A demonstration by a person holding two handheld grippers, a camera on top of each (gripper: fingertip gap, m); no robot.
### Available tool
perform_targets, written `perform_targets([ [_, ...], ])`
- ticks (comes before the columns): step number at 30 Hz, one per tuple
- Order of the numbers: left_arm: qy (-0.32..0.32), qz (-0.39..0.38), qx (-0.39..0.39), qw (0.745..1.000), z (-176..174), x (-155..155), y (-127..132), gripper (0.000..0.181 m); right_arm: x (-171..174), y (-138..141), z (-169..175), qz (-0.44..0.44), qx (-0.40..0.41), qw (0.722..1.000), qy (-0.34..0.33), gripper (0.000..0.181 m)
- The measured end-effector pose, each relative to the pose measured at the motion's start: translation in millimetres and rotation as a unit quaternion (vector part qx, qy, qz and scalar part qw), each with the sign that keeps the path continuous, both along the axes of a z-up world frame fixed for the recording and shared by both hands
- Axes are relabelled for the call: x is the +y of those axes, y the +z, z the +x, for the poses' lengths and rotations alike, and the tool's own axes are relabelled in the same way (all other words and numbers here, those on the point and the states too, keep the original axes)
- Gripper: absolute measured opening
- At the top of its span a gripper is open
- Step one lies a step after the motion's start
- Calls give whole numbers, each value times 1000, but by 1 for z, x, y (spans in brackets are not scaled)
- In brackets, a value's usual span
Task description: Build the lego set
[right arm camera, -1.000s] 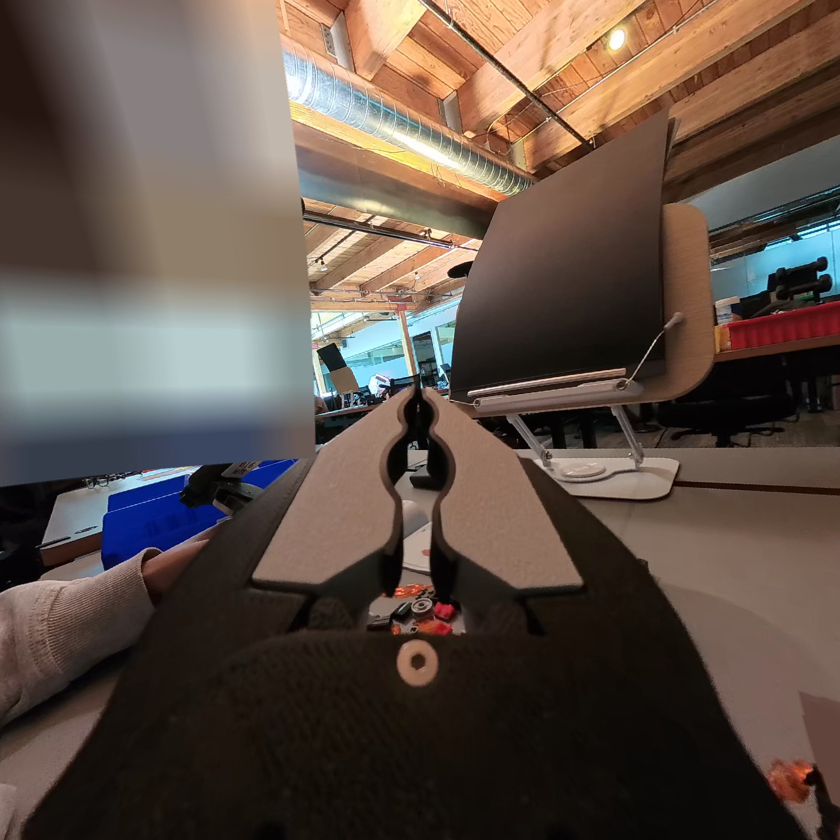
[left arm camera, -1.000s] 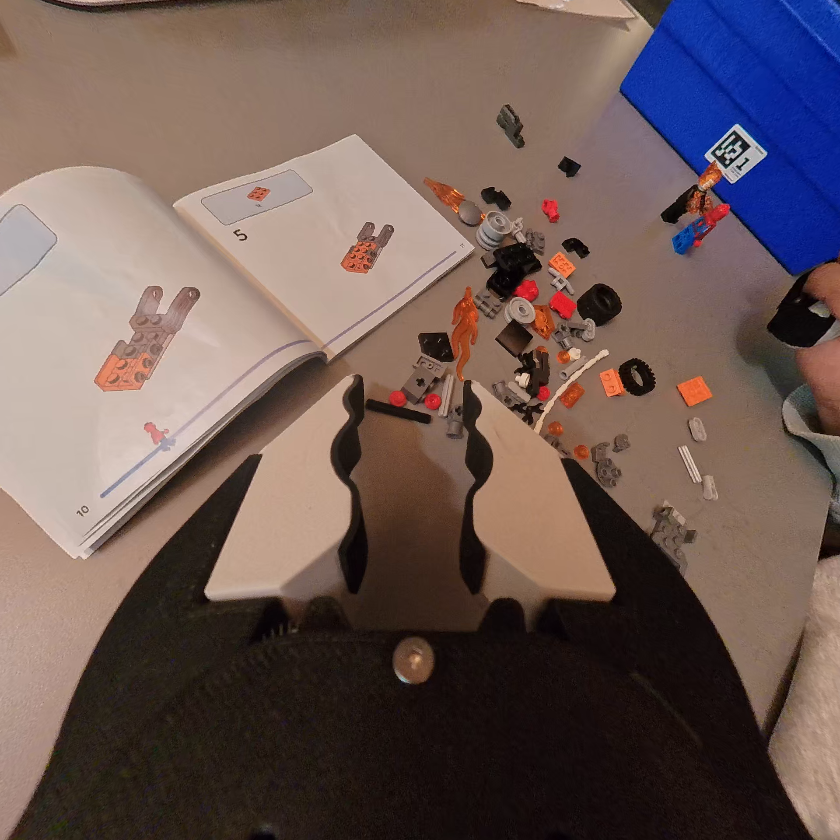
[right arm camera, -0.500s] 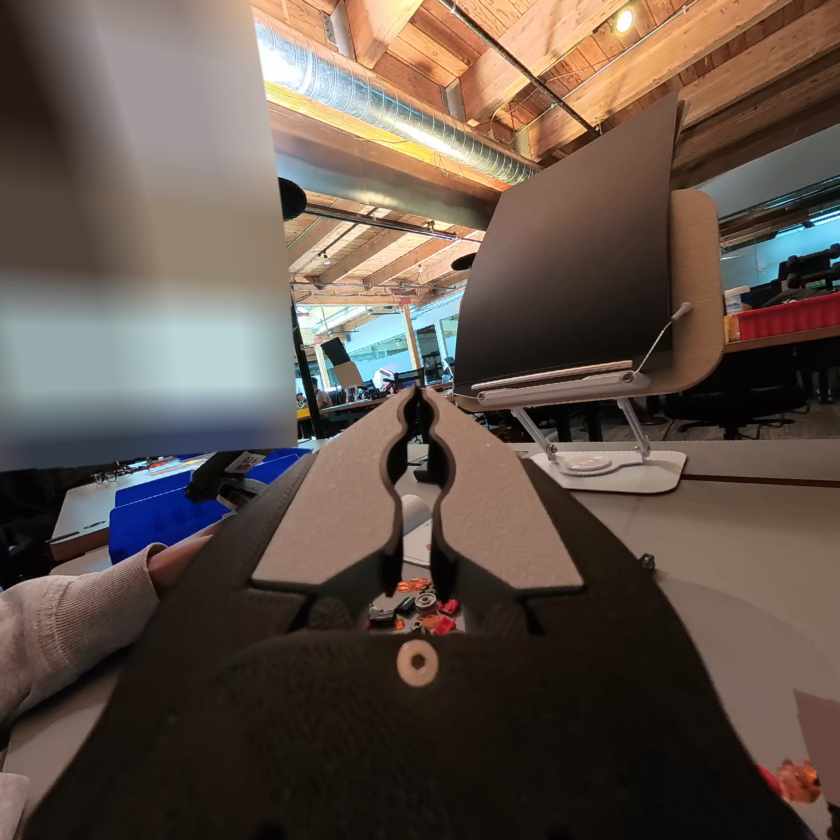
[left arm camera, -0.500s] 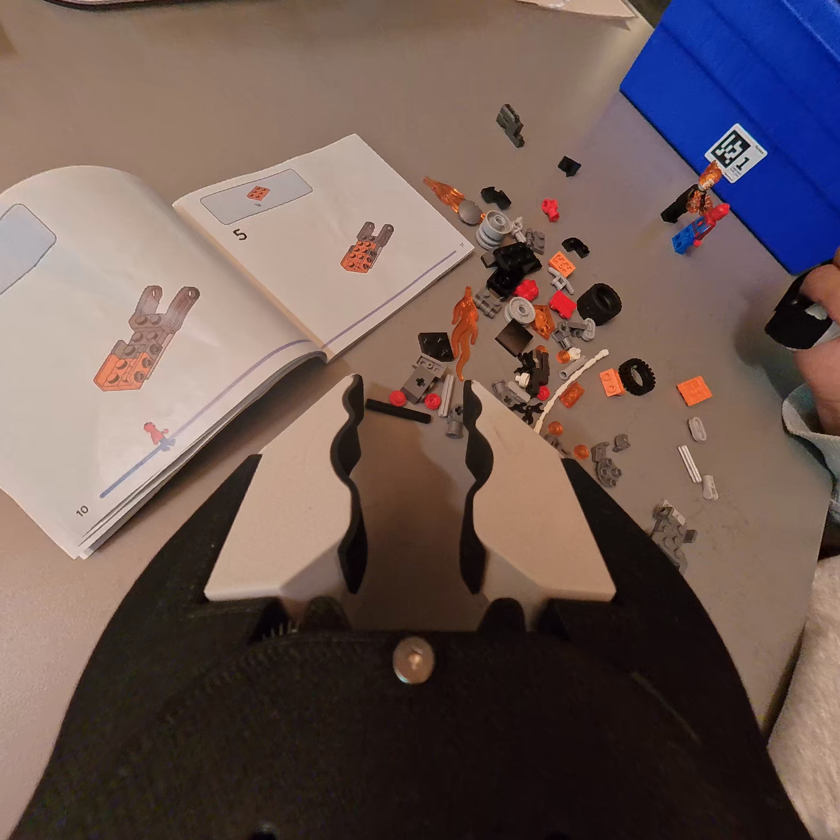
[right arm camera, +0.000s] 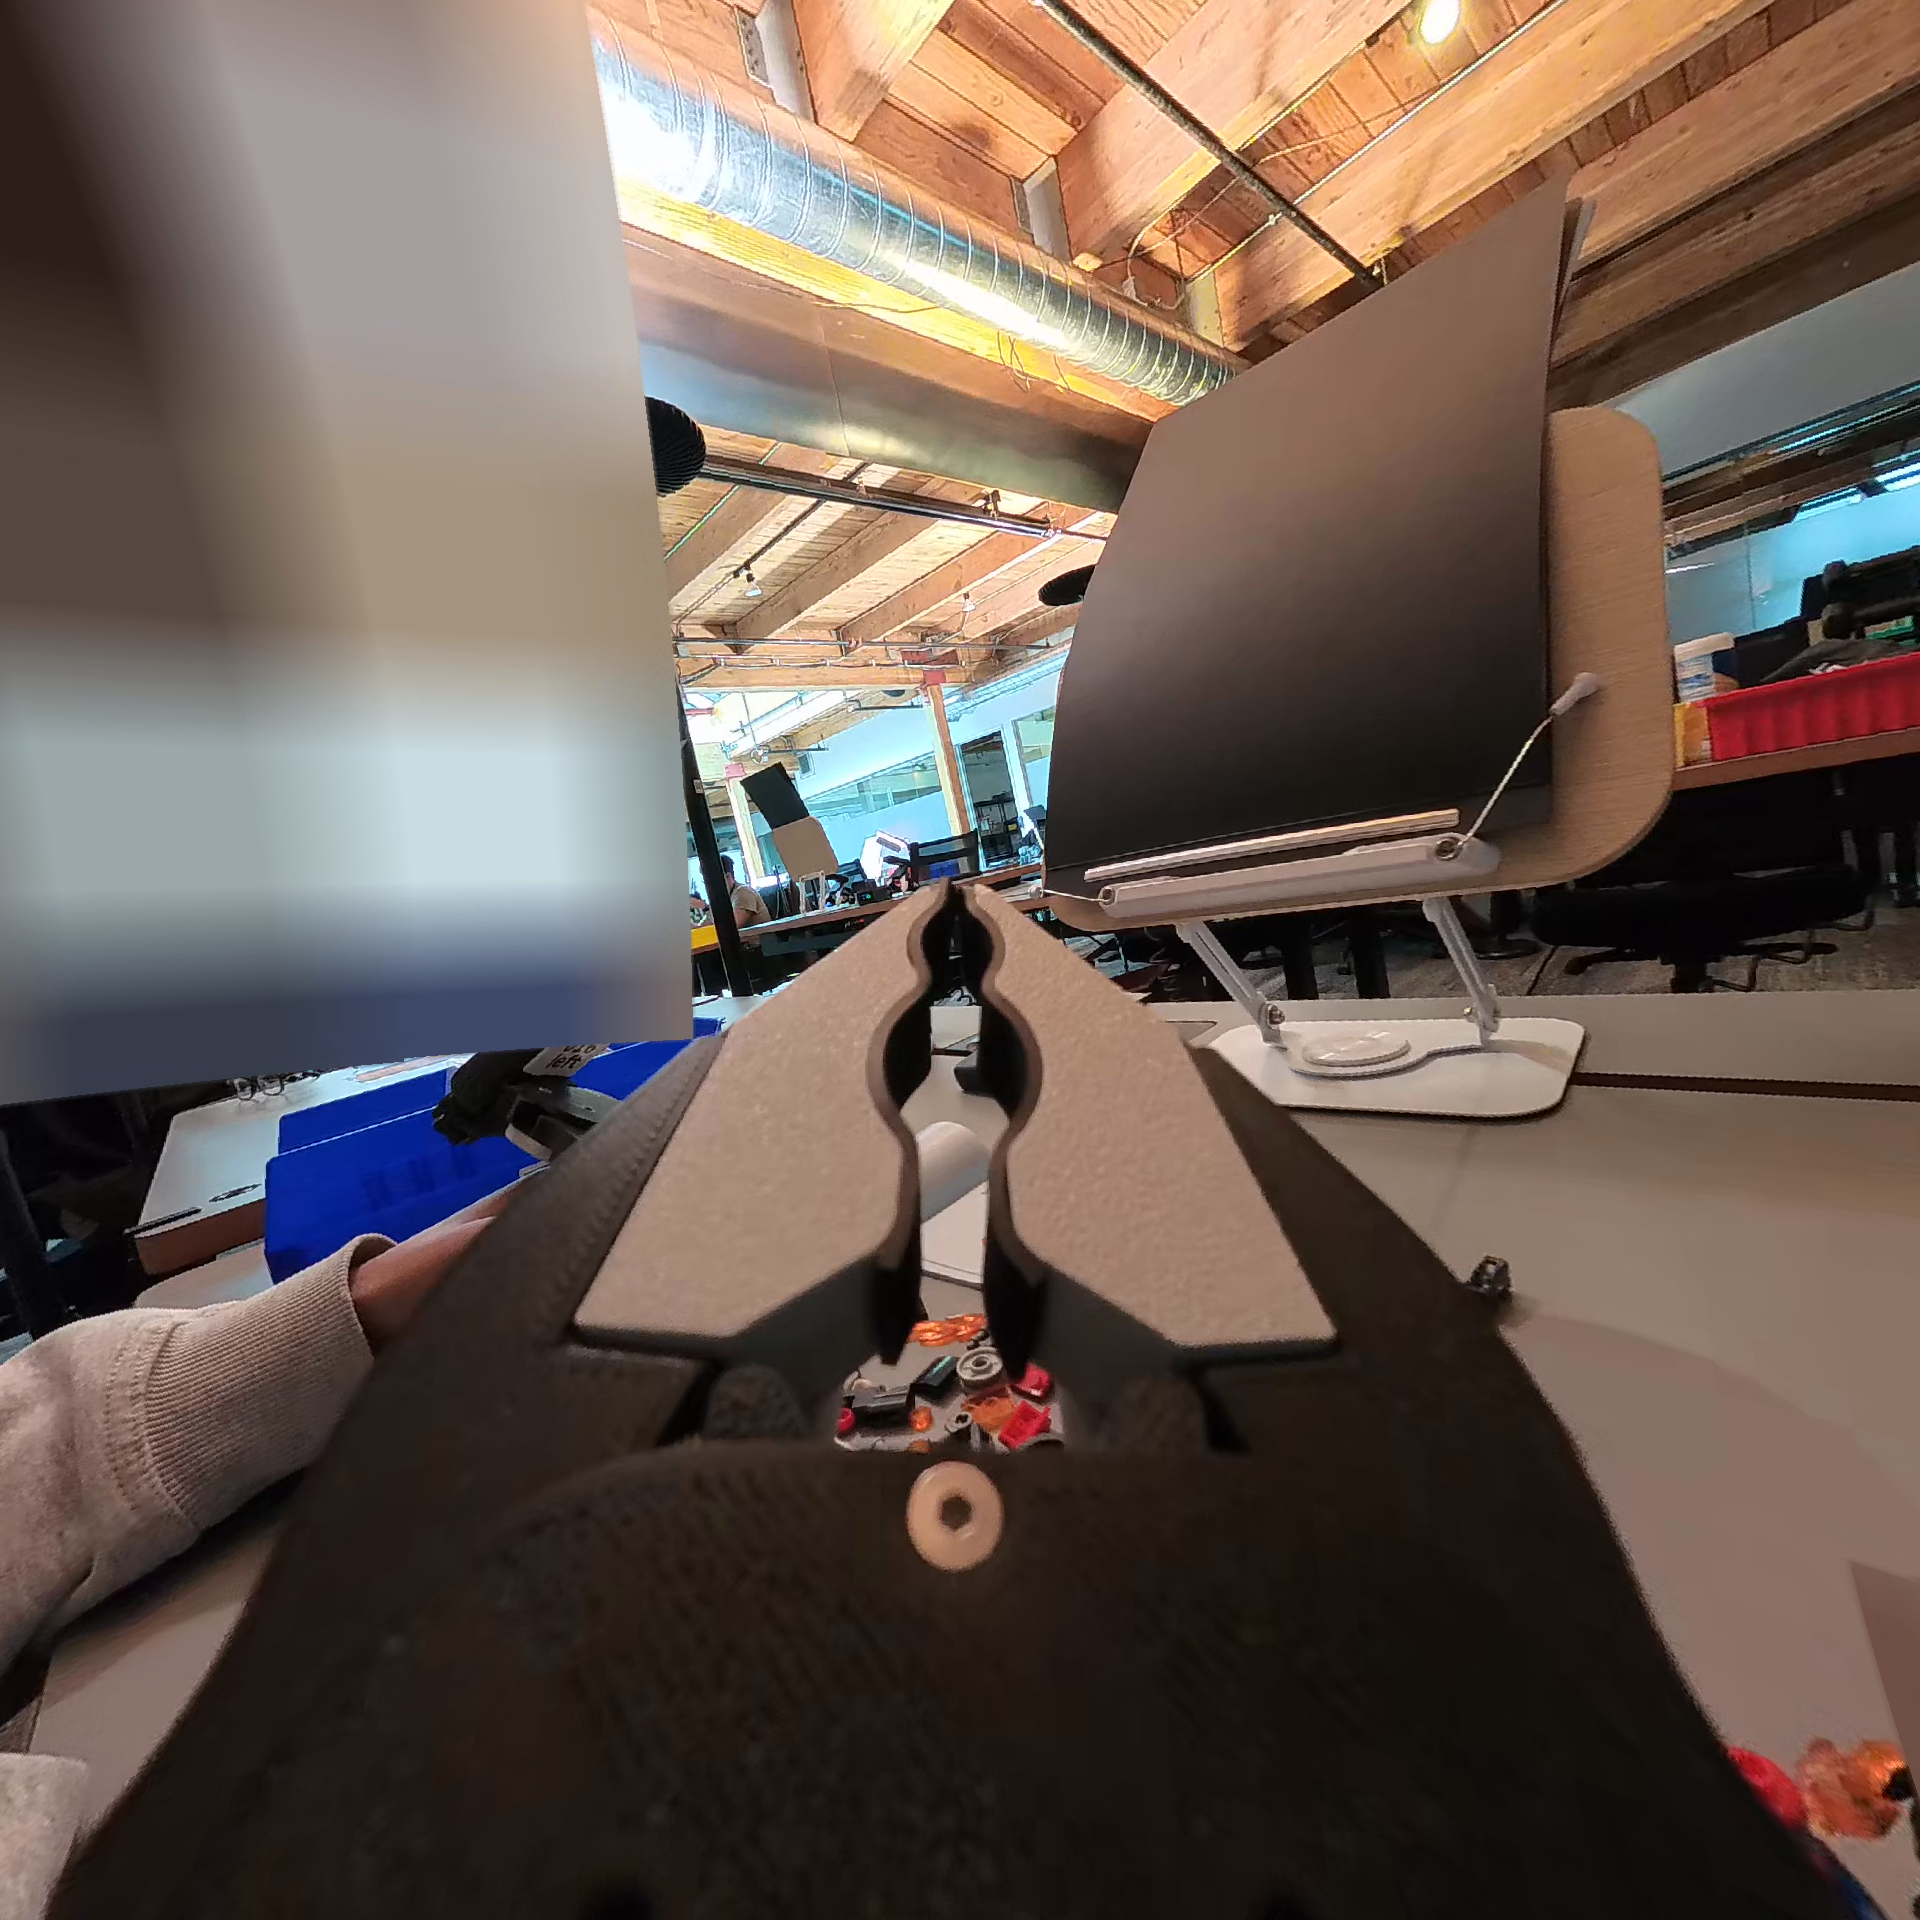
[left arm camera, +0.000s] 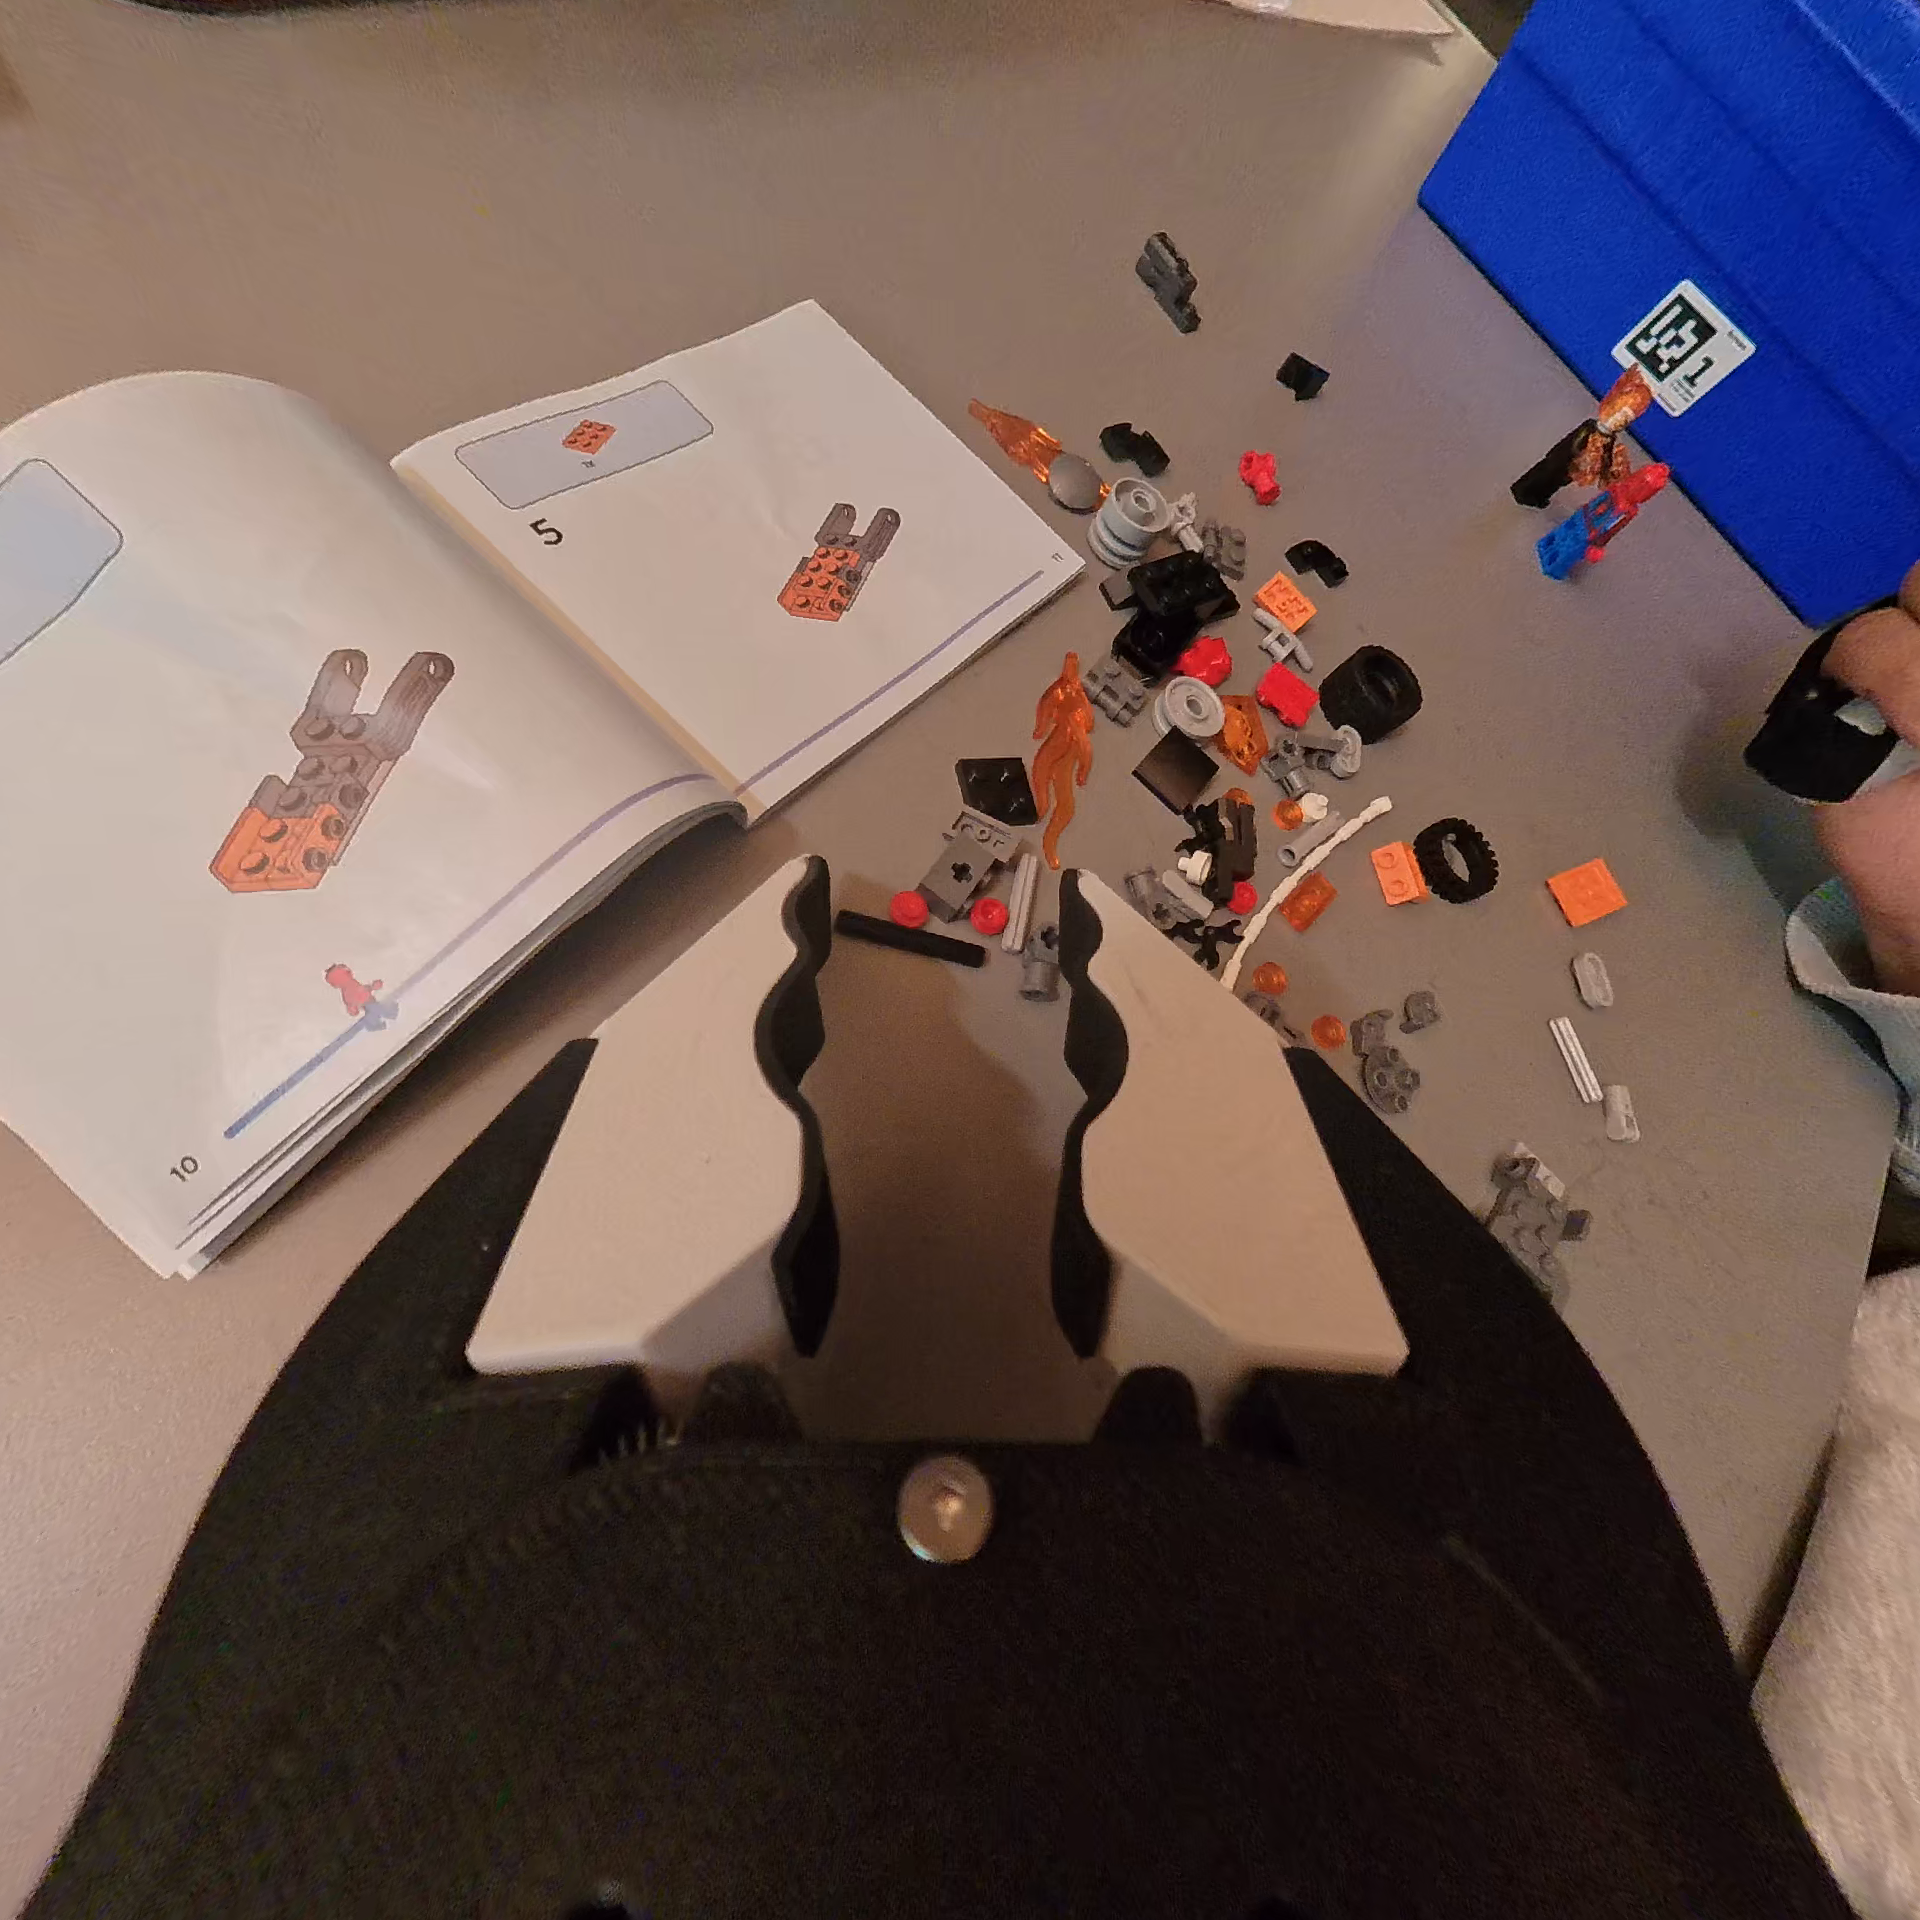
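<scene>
A scatter of small lego pieces (left arm camera: pixel 1205 748) in black, grey, red and orange lies on the grey table, right of an open instruction booklet (left arm camera: pixel 436 727). My left gripper (left arm camera: pixel 943 883) is open and empty, held above the near edge of the pile, over a black rod (left arm camera: pixel 909 940). My right gripper (right arm camera: pixel 958 902) is shut and empty, pointing level across the table, away from the surface. Some pieces (right arm camera: pixel 951 1397) show under its fingers. Two minifigures (left arm camera: pixel 1590 483) stand by the blue bin. An orange plate (left arm camera: pixel 1587 891) lies apart at the right.
A blue bin (left arm camera: pixel 1704 239) stands at the far right of the table. A person's hand (left arm camera: pixel 1860 748) with the other gripper is at the right edge. In the right wrist view a dark board on a stand (right arm camera: pixel 1340 665) stands on the table, and a sleeved arm (right arm camera: pixel 156 1413) at left. Left tips to right tips: about 25 cm. From either gripper's tips it is about 20 cm to the orange plate (left arm camera: pixel 1587 891).
The right gripper has tilted and dropped slightly, so the board on its stand sits higher in view. The left gripper has not moved.
</scene>
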State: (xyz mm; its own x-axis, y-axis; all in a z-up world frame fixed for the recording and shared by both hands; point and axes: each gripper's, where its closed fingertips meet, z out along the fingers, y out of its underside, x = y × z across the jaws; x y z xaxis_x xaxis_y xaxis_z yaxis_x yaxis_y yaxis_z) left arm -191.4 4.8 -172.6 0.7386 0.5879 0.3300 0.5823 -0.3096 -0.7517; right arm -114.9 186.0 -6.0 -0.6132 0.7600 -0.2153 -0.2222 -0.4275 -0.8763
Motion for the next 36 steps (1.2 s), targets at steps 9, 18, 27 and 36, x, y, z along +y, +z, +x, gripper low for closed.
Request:
perform_targets([
  [9,-1,1,-6,1000,1,0,-1,44,-2,-1,-1,0,-5,1000,5,0],
  [18,0,3,-12,1000,0,0,-2,46,-3,-3,-2,-1,-10,1000,10,0],
  [27,1,3,-12,1000,0,0,-2,46,-4,-5,-4,-1,-14,1000,12,0],
  [36,-1,7,-4,1000,1,1,1,46,-1,-5,-5,-2,-13,1000,4,0],
])
